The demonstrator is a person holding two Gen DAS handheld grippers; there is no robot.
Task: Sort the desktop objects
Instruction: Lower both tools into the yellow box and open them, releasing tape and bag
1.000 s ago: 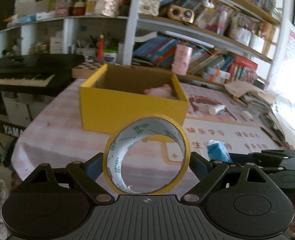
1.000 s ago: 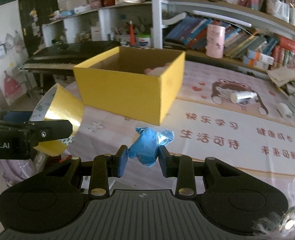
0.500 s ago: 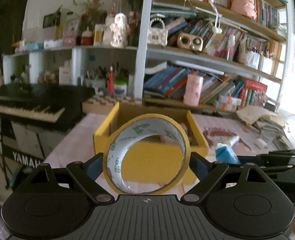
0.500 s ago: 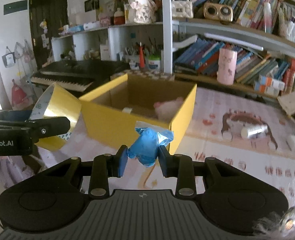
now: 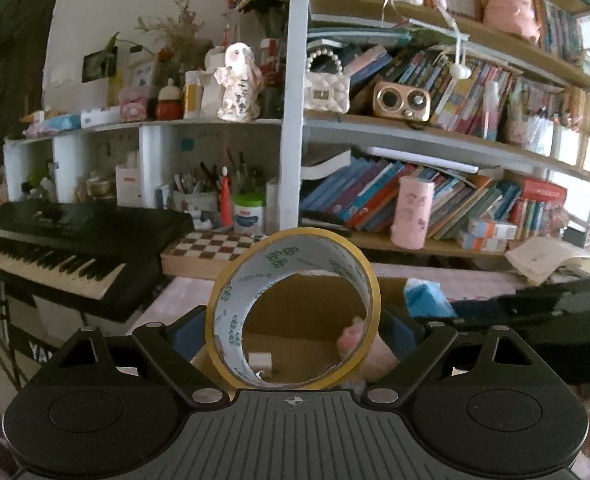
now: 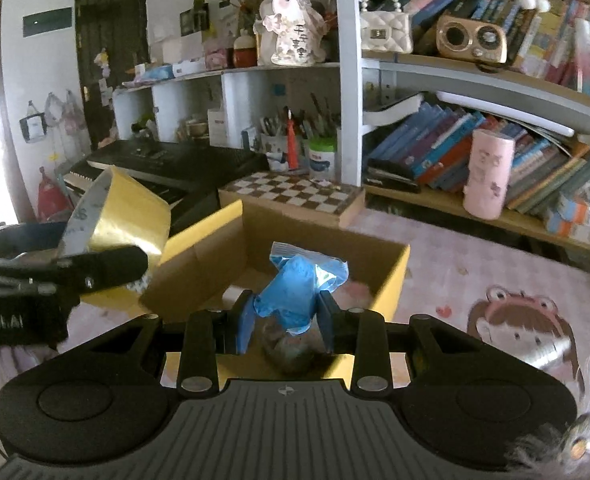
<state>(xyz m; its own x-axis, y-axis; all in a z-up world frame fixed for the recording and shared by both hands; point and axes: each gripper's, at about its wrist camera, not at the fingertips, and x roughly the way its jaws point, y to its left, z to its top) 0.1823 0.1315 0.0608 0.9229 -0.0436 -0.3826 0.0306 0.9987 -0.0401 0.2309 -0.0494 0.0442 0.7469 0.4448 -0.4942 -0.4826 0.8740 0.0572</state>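
Observation:
My left gripper is shut on a yellow tape roll, held upright over the open yellow cardboard box. The roll also shows at the left of the right wrist view, beside the box's left wall. My right gripper is shut on a crumpled blue packet, held above the box's opening. The packet shows in the left wrist view too. Inside the box lie a pink soft toy and a dark object.
A checkered board and a pink cup stand behind the box, under crowded bookshelves. A black keyboard stands at the left. A pink tablecloth with a cartoon mat lies to the right.
Both grippers rose and moved forward from in front of the box to above its opening, carrying the tape roll and the blue packet. Both stay shut.

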